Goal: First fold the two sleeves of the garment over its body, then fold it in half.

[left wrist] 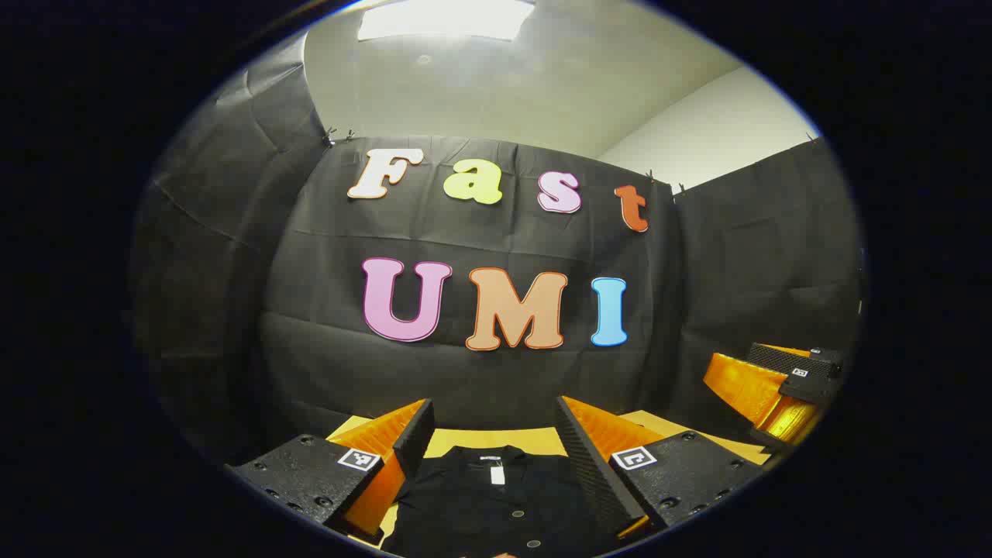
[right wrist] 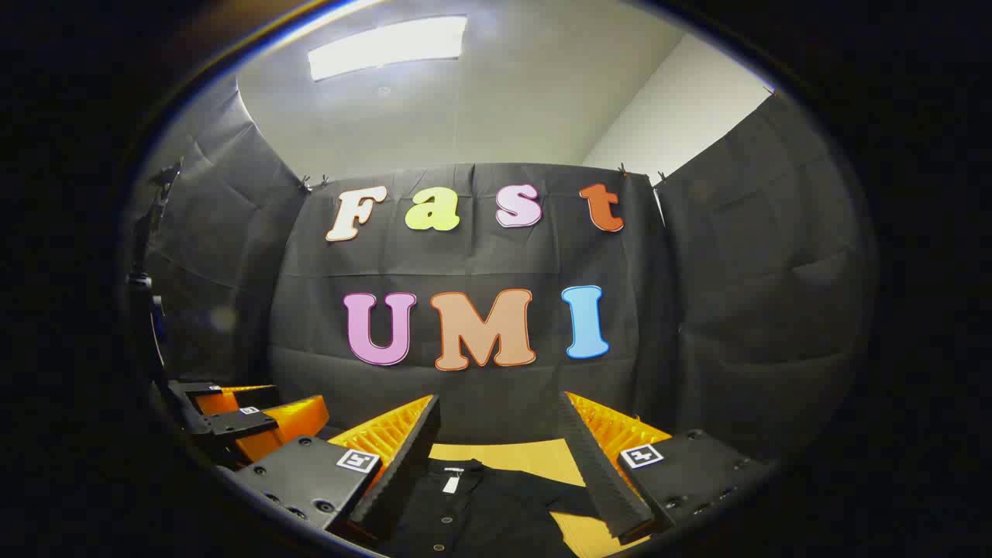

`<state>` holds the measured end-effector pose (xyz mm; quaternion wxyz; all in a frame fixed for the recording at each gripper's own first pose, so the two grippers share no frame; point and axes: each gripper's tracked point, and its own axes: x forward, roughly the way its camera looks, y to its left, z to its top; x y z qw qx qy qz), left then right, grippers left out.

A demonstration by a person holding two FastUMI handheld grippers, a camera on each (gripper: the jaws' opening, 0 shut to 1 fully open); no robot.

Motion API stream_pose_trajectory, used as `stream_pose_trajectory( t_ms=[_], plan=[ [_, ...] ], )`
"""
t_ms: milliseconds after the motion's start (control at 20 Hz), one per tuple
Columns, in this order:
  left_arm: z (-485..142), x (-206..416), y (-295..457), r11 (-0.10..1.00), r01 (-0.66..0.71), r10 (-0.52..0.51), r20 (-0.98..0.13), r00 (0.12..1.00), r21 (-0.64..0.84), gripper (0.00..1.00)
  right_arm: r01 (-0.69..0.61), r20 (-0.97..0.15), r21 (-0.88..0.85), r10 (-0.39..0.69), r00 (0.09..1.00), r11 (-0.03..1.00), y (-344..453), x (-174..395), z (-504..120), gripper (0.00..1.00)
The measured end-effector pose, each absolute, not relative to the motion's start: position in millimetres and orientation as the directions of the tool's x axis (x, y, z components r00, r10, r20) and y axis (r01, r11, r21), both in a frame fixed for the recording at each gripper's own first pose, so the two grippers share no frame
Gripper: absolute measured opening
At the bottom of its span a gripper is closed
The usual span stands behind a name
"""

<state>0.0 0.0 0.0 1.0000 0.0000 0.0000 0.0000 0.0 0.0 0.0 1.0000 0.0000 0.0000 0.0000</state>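
A black button-front garment lies flat on a yellow table, collar and white neck label toward the far wall. My left gripper hovers above its collar, open, with nothing between the fingers. At the right edge of the left gripper view the right gripper is held above the table. In the right gripper view the same garment lies below, one sleeve spread to the right. My right gripper is open over it, empty. The left gripper is at the lower left there.
Black cloth walls close the booth behind and on both sides. The bare yellow table runs between the garment's collar and the back wall. A ceiling light is overhead.
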Motion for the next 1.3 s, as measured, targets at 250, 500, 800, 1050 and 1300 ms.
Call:
stream_pose_trajectory(
  t_ms=[250,500,800,1050,1300],
  plan=[
    [-1.8,6.5,1.3,1.000,0.015,-0.015,-0.002,1.000,-0.012,0.93,0.017,0.016,-0.010,-0.017,1.000,1.000,-3.9,4.3,2.7,0.93],
    [-3.0,13.0,6.0,0.999,-0.002,0.001,-0.007,1.000,-0.037,0.93,-0.002,0.024,0.020,0.002,1.000,1.000,-3.7,17.1,4.4,0.94],
    [-8.9,18.2,19.2,1.000,-0.019,0.019,-0.010,1.000,-0.022,0.92,0.008,0.012,0.026,-0.009,1.000,1.000,-6.2,23.9,-6.6,0.99],
    [-10.8,24.3,36.8,0.999,-0.043,0.043,-0.014,0.999,-0.009,0.92,-0.009,0.006,0.036,0.009,1.000,0.999,3.5,35.2,-9.4,0.93],
    [-14.0,31.0,47.4,0.998,-0.063,0.063,-0.021,0.998,0.002,0.92,-0.022,-0.004,0.036,0.022,1.000,0.999,10.1,44.4,-11.1,0.93]
  ],
)
